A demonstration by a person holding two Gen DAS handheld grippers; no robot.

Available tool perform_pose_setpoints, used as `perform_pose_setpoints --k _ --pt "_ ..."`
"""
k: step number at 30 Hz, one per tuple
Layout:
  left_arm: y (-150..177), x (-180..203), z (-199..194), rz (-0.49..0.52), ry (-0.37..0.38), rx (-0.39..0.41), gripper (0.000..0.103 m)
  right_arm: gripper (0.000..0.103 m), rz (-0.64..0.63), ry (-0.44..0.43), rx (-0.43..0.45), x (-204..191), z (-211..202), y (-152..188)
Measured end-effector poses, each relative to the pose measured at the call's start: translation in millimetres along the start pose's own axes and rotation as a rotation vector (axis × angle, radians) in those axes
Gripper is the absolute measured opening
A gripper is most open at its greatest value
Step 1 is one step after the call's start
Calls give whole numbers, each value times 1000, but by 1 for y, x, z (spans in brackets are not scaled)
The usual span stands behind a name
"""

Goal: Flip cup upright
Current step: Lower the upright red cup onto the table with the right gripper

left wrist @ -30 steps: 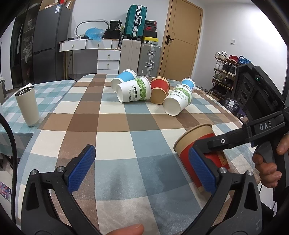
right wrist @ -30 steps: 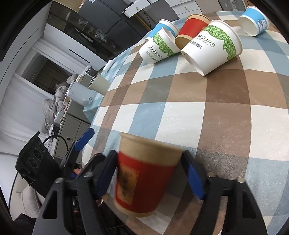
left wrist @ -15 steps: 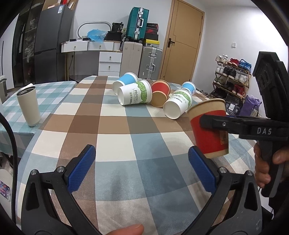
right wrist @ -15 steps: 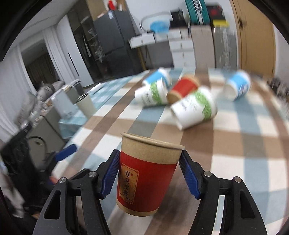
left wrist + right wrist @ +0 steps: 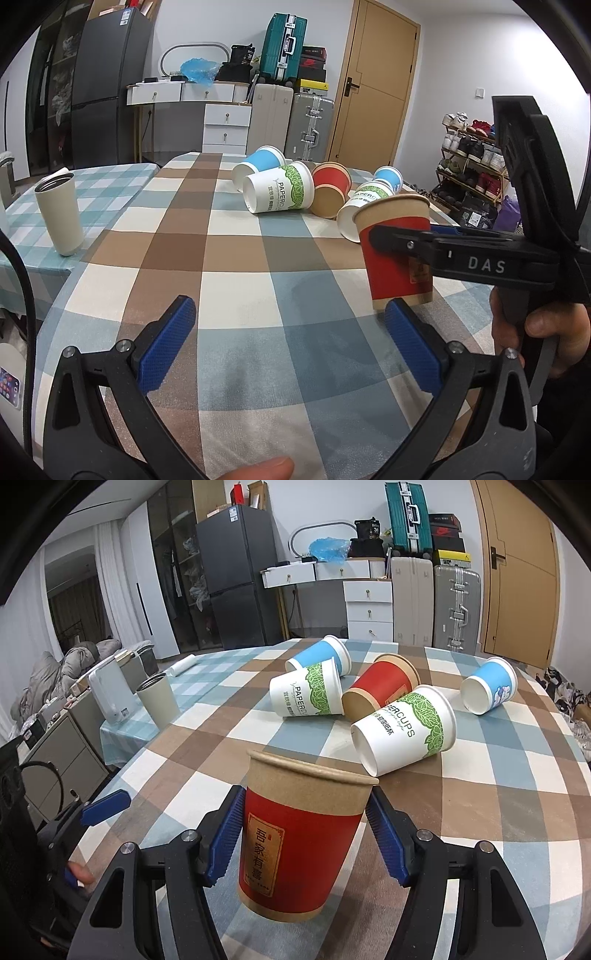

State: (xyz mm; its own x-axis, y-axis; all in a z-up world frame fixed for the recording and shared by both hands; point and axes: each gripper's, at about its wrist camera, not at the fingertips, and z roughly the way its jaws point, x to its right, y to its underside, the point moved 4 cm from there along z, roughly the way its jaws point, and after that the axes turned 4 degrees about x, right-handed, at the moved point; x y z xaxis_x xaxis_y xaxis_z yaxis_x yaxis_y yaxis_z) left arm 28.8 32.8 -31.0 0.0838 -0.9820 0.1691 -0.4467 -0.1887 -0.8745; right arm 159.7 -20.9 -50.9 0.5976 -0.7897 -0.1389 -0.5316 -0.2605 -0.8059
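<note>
My right gripper (image 5: 304, 843) is shut on a red paper cup (image 5: 301, 842) with a brown rim. The cup is upright, mouth up, its base just above or on the checked tablecloth (image 5: 480, 794); I cannot tell which. The same cup (image 5: 397, 254) shows in the left wrist view at the right, clamped by the right gripper (image 5: 410, 245). My left gripper (image 5: 291, 350) is open and empty, low over the near part of the table, left of the cup.
Several cups lie on their sides further back: a white-and-green cup (image 5: 404, 731), another white-and-green cup (image 5: 306, 694), a red cup (image 5: 382, 686) and two blue cups (image 5: 321, 657) (image 5: 489, 690). A beige tumbler (image 5: 61, 216) stands at the left on a lower table.
The right gripper has turned the red cup from tilted on its side to upright and brought it lower toward the cloth. The left gripper has stayed open in place.
</note>
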Motion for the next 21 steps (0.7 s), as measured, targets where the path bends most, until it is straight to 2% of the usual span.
perform_pose_setpoints --k 8,21 --pt "1 -1 -1 1 -1 0 102 67 -19 27 -15 0 6 2" --pt "0 -2 0 -1 -2 0 102 67 -60 -2 -11 -6 -9 11"
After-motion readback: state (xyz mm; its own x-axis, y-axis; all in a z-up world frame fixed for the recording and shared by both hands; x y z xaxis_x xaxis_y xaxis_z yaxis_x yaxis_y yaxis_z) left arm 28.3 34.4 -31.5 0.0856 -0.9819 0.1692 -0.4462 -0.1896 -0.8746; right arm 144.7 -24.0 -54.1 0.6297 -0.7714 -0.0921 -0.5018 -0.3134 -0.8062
